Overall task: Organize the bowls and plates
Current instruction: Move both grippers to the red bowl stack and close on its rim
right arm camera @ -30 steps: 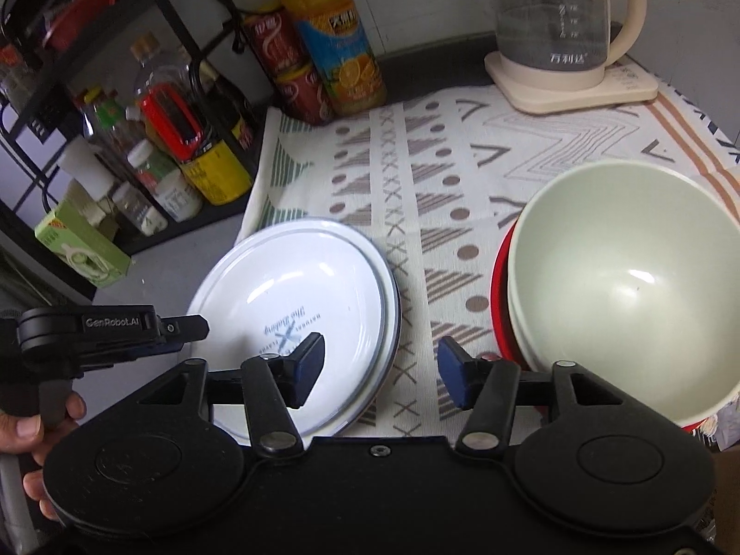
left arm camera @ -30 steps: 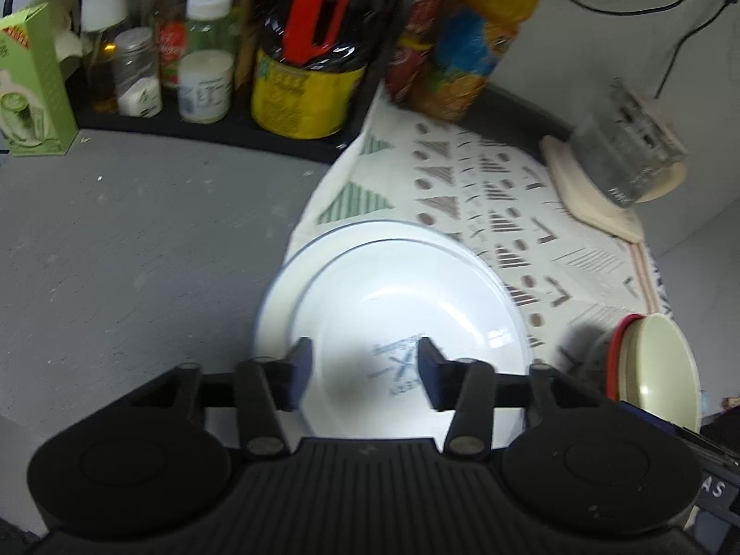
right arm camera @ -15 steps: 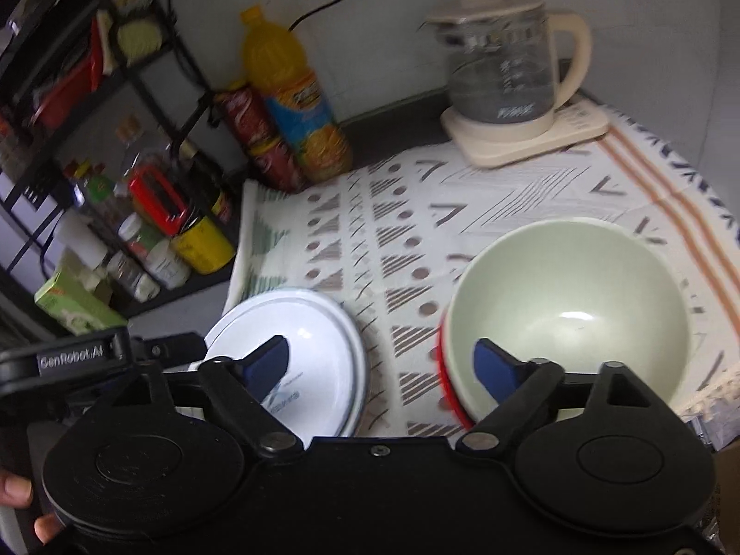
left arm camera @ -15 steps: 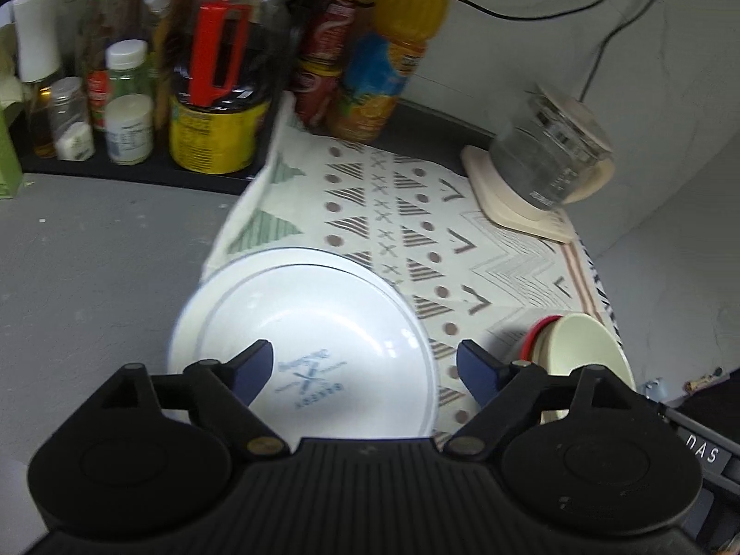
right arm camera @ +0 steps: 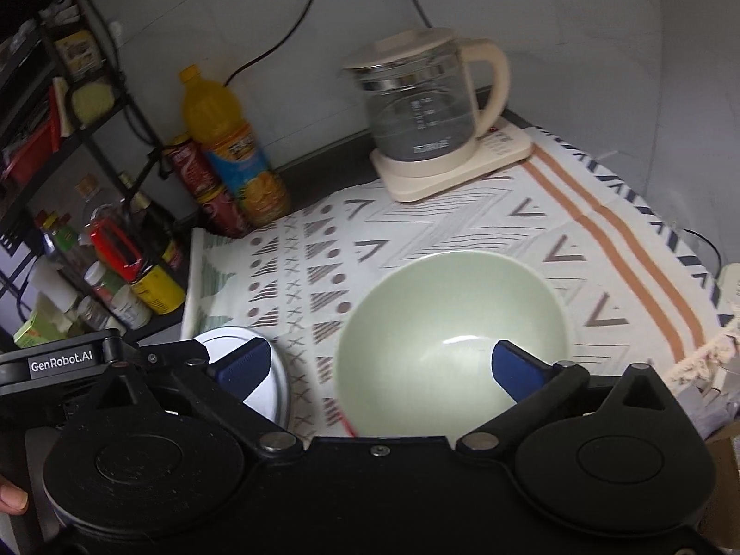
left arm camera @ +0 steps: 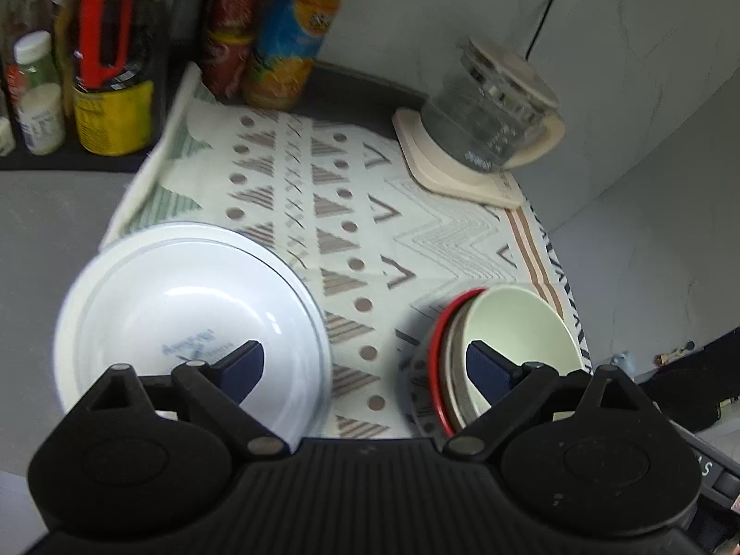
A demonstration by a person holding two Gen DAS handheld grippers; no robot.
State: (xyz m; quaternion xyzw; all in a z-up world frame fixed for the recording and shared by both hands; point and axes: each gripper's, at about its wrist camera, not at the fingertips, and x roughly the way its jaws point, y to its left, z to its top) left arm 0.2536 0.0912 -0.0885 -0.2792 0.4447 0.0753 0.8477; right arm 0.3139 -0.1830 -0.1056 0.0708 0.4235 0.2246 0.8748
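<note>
Left wrist view: our left gripper (left arm camera: 365, 363) hangs spread, empty, above stacked plates (left arm camera: 194, 319). Our right gripper (right arm camera: 379, 365), equally spread, frames nested bowls (right arm camera: 453, 323); like seemingly sorted with like.

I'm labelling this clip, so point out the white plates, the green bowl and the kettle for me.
white plates (left arm camera: 185, 296): left wrist view, inner well of the top plate.
green bowl (right arm camera: 444, 305): right wrist view, inside wall.
kettle (right arm camera: 421, 115): right wrist view, glass body.
</note>
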